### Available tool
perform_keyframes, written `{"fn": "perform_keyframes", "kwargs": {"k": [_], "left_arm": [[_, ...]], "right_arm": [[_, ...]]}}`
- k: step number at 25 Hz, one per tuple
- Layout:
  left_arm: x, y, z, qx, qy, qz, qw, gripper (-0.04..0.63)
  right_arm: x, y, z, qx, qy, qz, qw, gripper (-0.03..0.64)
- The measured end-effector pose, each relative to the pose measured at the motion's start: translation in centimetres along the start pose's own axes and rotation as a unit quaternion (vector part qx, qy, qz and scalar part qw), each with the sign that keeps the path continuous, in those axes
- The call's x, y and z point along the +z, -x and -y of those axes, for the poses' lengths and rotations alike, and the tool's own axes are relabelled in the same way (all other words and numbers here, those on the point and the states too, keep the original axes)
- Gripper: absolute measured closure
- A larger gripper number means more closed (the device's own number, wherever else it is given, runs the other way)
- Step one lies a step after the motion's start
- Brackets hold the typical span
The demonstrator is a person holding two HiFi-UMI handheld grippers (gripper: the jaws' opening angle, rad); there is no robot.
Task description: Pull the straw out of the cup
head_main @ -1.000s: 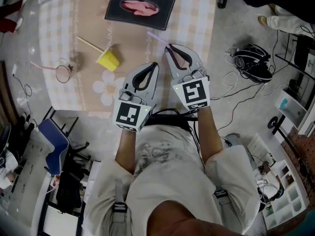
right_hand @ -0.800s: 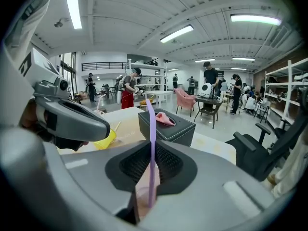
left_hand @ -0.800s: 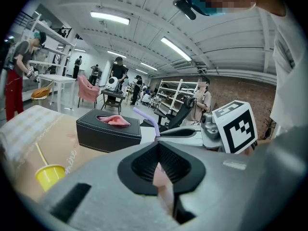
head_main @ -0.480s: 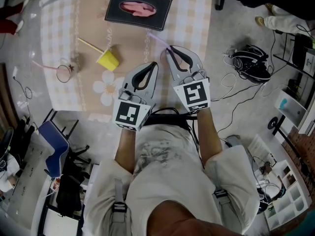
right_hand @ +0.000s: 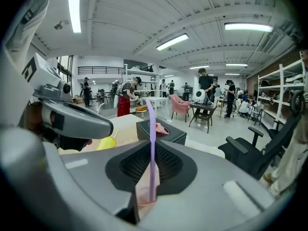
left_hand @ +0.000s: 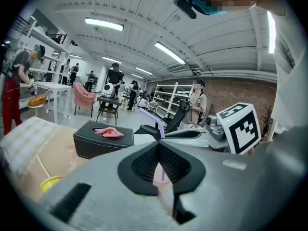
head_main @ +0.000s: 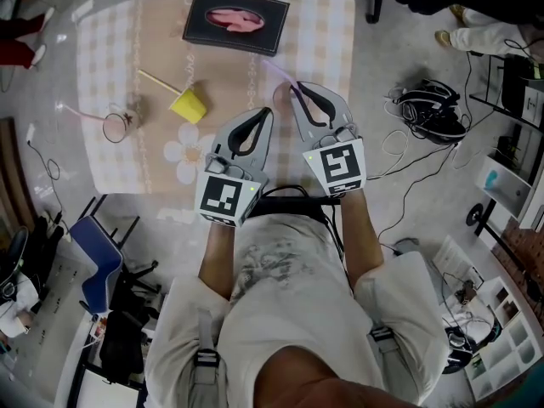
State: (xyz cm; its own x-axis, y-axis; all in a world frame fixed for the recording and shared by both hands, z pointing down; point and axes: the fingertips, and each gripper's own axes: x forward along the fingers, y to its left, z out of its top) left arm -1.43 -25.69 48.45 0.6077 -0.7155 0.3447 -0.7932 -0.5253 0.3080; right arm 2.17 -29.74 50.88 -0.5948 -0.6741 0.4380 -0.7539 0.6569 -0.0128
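A purple straw stands upright between the tips of my right gripper, which is shut on it. The straw's lower end sits in a translucent pink cup just under those tips. From the head view the cup shows beside the right gripper, over the table's near right part. I cannot tell whether the cup touches the table. My left gripper is close on the left, shut and empty. Its own view looks past its closed tips at the straw.
The checked table carries a black tissue box at the back, a yellow cup lying on its side with a straw, and a clear cup with a pink straw at the left. Headphones and cables lie on the floor to the right.
Both grippers have risen a little together, and the right one has kept its grip on the straw. The pink cup now shows beside the right tips.
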Motion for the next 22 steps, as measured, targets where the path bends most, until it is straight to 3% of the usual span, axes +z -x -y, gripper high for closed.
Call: {"fn": "perform_keyframes", "kwargs": {"k": [22], "left_arm": [[1.8, 3.5, 2.3, -0.008, -0.025, 0.029, 0.9992, 0.591]], "right_arm": [[2.9, 4.8, -1.3, -0.040, 0.002, 0.041, 0.998, 0.583]]}}
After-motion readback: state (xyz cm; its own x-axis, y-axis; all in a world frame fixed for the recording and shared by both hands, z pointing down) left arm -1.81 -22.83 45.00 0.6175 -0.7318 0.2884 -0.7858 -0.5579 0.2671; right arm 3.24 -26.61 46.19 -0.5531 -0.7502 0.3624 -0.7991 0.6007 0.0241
